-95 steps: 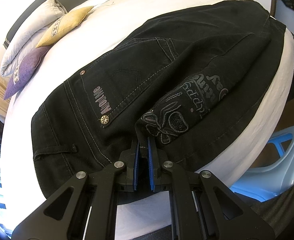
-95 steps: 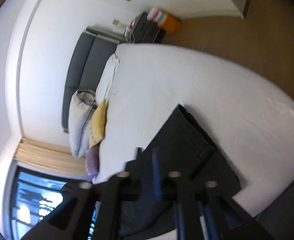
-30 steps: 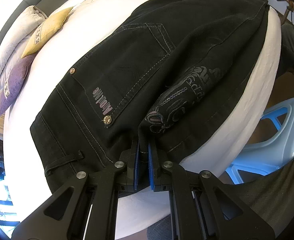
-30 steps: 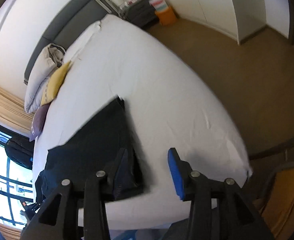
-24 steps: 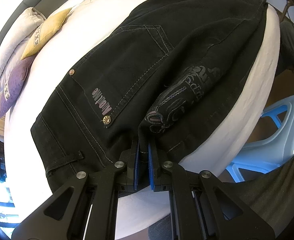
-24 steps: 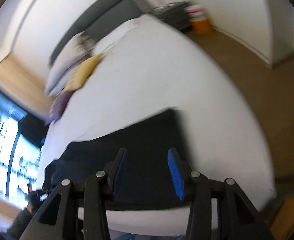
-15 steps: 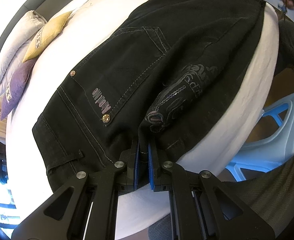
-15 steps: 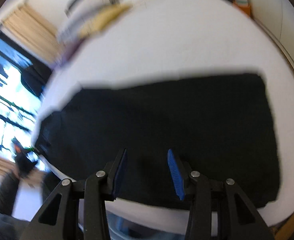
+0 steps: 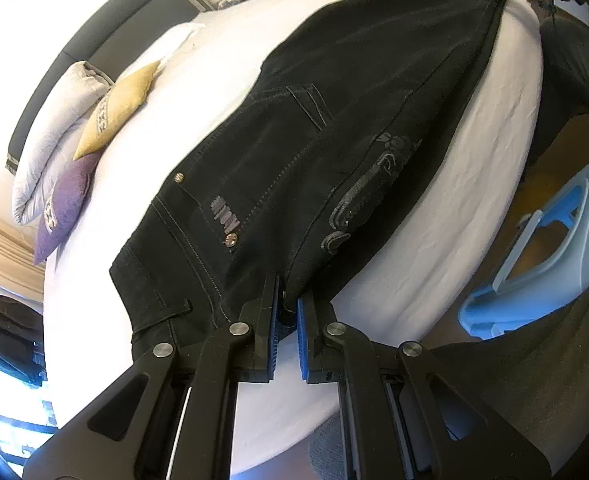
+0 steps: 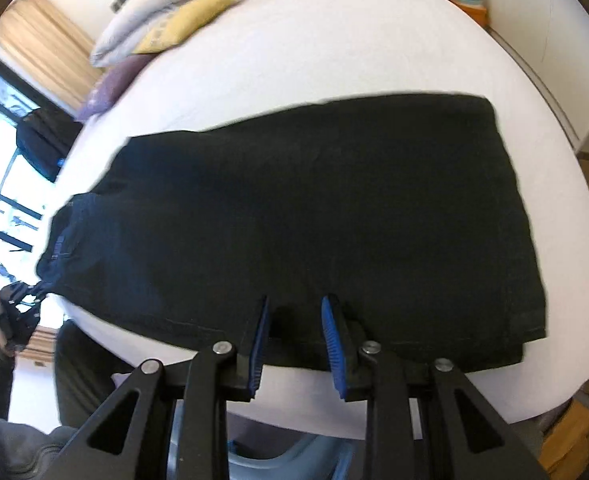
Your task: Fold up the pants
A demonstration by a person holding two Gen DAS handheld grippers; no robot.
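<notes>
Pinching pants (image 9: 334, 128) waistband, your left gripper (image 9: 285, 312) anchors cloth on bed (image 9: 474, 200); right gripper (image 10: 294, 332) jaws closing on near edge for fold.

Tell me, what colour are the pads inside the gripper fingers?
Blue, on black fingers; it shows best in the right wrist view.

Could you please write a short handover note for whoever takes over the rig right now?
Left gripper: shut on the waist end of the pants.
Right gripper: jaws closing around the near edge of the pants partway along the legs; not yet clamped.
The pants lie lengthwise on the bed, legs stacked together.
Done: legs laid one over the other.
Left: finish the right grip, then fold across the length.
</notes>
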